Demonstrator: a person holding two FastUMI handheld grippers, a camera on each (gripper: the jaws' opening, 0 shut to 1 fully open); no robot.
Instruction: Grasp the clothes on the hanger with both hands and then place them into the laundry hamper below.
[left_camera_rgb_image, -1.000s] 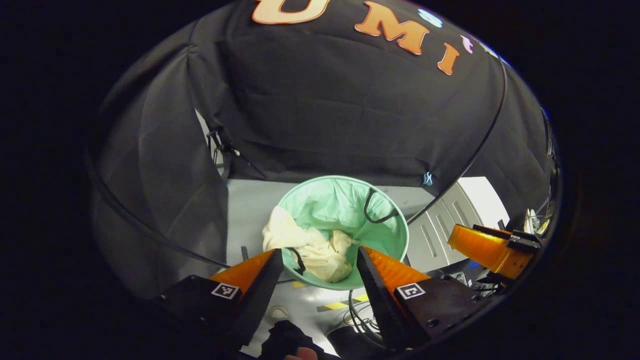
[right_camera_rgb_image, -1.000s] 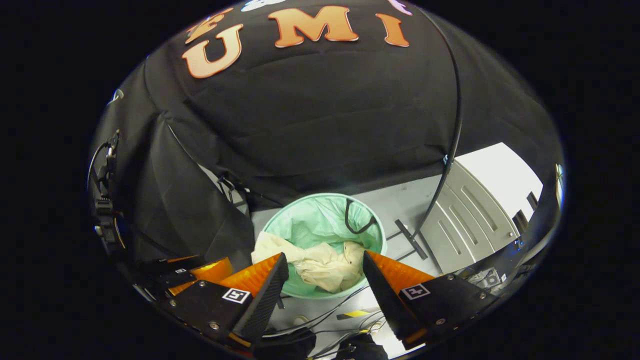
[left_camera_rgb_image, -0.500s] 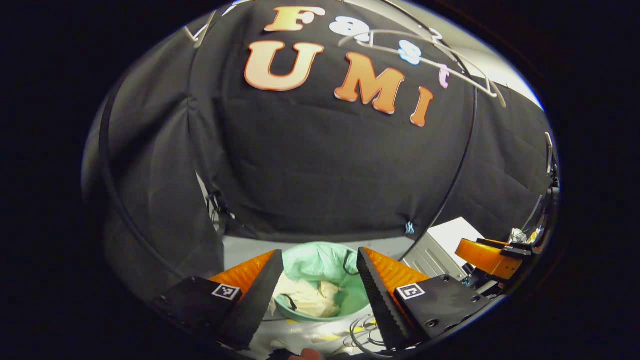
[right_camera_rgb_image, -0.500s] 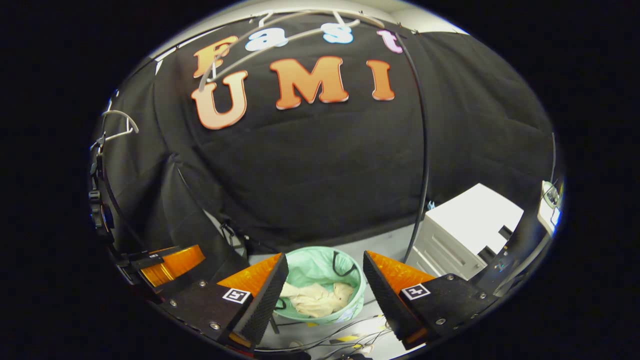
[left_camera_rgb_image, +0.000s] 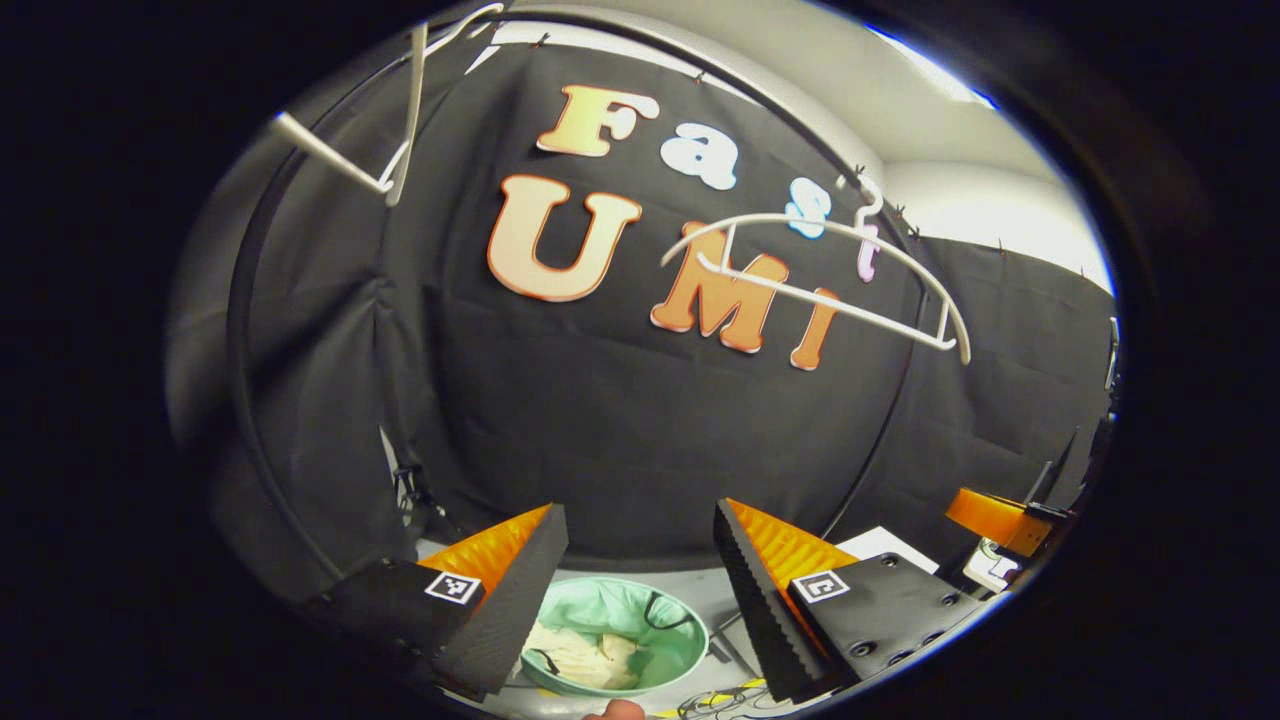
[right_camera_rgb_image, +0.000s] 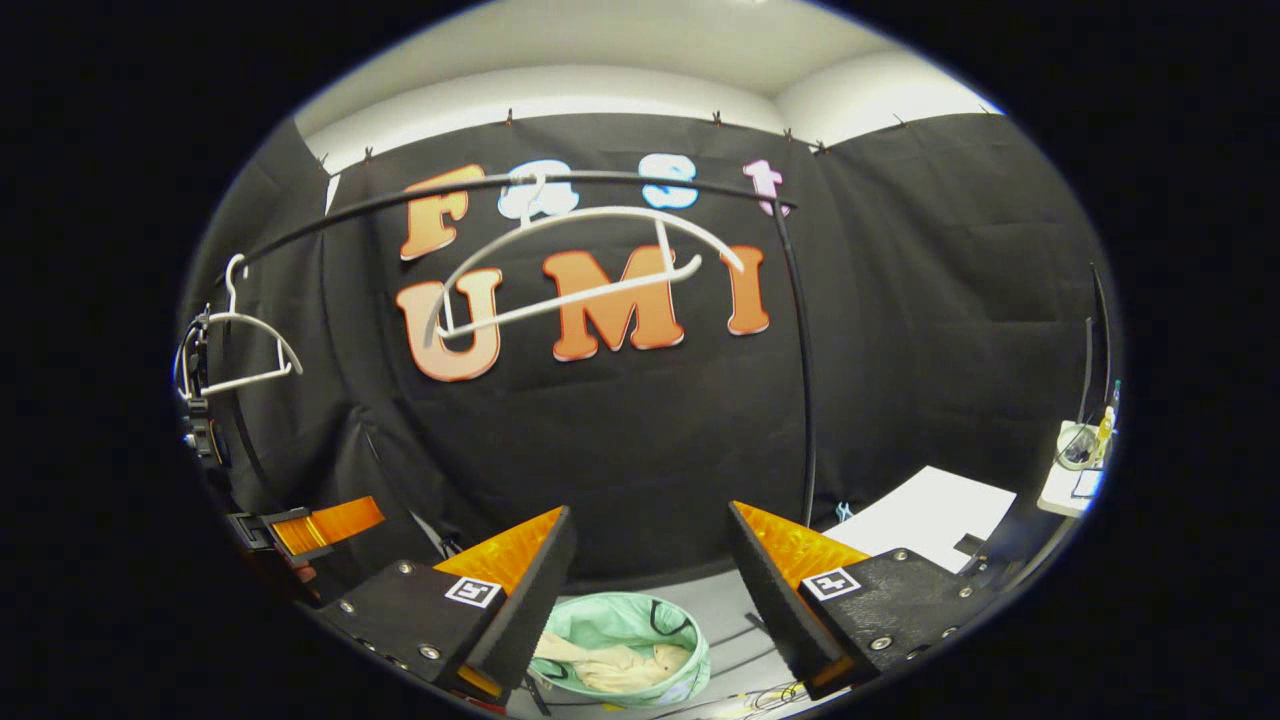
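My left gripper (left_camera_rgb_image: 640, 560) is spread wide with nothing between its fingers, and so is my right gripper (right_camera_rgb_image: 650, 565). Just past them, low down, I see the mint-green laundry hamper (right_camera_rgb_image: 690, 640) with the cream clothes (right_camera_rgb_image: 620, 668) crumpled inside it; my fingers cut off part of its rim. Above the hamper, a bare white hanger (right_camera_rgb_image: 580, 265) hangs tilted on the black rail (right_camera_rgb_image: 600, 182), and a second white hanger (right_camera_rgb_image: 245, 335) hangs off to the left. Compared with a second ago, both cameras have tipped upward: the hamper has dropped low and the hangers have come into sight.
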